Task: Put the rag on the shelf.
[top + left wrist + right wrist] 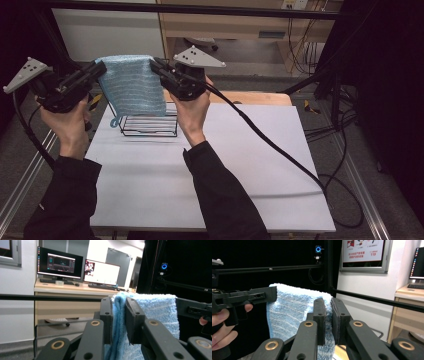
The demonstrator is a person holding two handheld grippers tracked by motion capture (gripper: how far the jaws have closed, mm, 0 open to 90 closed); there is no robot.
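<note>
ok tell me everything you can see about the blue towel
The blue towel is light blue terry cloth with faint ribbed stripes and a small loop at its lower corner. It hangs spread in the air above the black wire rack, its top edge stretched between the two tools: the left tool pinches one upper corner and the right tool the other.

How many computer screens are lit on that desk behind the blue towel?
2. A dark screen stands at the left of the wooden desk, a bright white screen right beside it. The towel may hide more.
</note>
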